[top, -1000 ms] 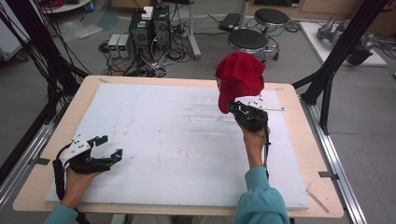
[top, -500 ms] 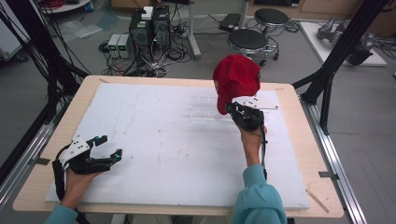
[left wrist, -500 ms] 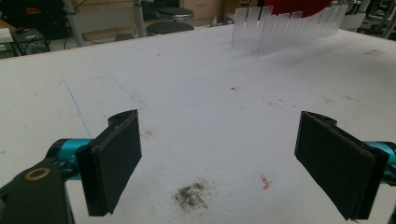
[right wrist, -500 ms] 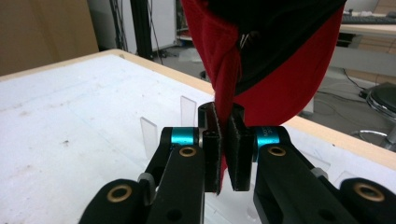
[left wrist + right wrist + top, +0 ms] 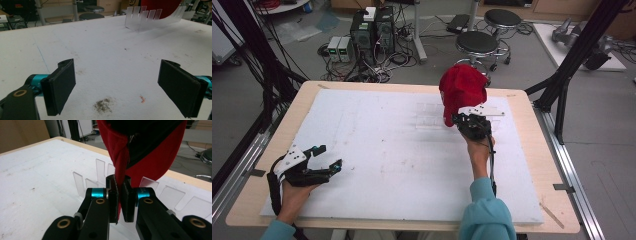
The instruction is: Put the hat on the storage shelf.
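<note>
A red cap (image 5: 462, 92) hangs raised over the far right part of the white board, and my right gripper (image 5: 458, 120) is shut on a fold of its rim. In the right gripper view the two pads (image 5: 120, 195) pinch the red fabric (image 5: 155, 157), which rises above them. A clear slotted acrylic rack (image 5: 429, 117) stands on the board just below and left of the cap; it also appears as the rack (image 5: 100, 173) behind the jaws and the rack (image 5: 150, 20) far off. My left gripper (image 5: 328, 157) rests open at the front left, with nothing between its pads (image 5: 116, 85).
The white foam board (image 5: 387, 165) covers a wooden table (image 5: 252, 205). Black frame posts (image 5: 572, 65) stand at the left and right sides. Two stools (image 5: 477, 42) and computer boxes (image 5: 372, 27) sit on the floor beyond the far edge.
My right gripper has drifted slightly left with the cap still pinched. The left gripper has stayed where it was.
</note>
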{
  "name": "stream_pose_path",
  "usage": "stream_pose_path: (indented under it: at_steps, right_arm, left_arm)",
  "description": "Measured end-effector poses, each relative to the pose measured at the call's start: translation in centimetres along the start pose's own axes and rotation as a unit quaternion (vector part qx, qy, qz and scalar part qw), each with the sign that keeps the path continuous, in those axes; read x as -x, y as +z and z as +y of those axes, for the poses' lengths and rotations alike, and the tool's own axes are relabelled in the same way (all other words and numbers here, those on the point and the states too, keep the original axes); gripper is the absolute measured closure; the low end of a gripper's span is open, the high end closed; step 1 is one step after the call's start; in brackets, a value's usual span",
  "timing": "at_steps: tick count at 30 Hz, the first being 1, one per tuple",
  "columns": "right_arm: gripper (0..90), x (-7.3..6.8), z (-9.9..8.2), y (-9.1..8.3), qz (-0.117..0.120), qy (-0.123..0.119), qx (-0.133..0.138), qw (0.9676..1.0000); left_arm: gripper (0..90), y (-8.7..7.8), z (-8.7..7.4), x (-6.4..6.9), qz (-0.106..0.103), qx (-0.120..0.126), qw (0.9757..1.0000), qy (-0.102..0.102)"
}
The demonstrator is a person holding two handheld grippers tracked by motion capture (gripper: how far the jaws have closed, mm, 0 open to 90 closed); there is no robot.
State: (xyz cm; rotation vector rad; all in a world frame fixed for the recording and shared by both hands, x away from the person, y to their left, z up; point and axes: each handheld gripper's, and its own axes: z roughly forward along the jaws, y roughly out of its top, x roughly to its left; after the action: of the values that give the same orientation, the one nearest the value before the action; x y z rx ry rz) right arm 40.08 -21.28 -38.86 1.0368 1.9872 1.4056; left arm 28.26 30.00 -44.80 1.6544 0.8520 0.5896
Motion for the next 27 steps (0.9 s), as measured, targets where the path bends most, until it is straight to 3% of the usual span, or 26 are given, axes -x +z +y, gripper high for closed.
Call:
stream_pose_path:
  at_steps: [5,8,10,17,21,27]
  right_arm:
    - [83.2,-0.2,0.0,0.1,-0.006,0.000,-0.003,1.0000]
    - [68.2,-0.4,0.1,0.0,-0.024,-0.007,-0.005,0.9997]
    - [66.5,-0.5,0.2,-0.1,-0.031,-0.007,-0.005,0.9995]
    - [25.5,-0.5,0.2,-0.7,-0.041,0.034,-0.016,0.9985]
    - [11.6,-1.0,0.4,-1.9,-0.054,0.042,-0.023,0.9974]
    - [9.9,-2.4,1.0,-5.4,-0.043,0.023,-0.016,0.9987]
  left_arm:
    - [15.1,0.0,0.0,-0.2,0.002,0.001,0.9999,-0.010]
    - [15.0,-0.1,0.0,-0.2,0.002,0.004,0.9999,-0.014]
    - [15.0,0.0,0.0,-0.2,0.002,0.002,0.9999,-0.011]
    - [15.1,0.0,0.0,-0.2,0.002,0.002,0.9999,-0.012]
    - [15.0,-0.1,0.0,-0.2,0.003,0.004,0.9999,-0.015]
    - [15.0,-0.1,-0.1,-0.2,0.005,0.008,0.9998,-0.015]
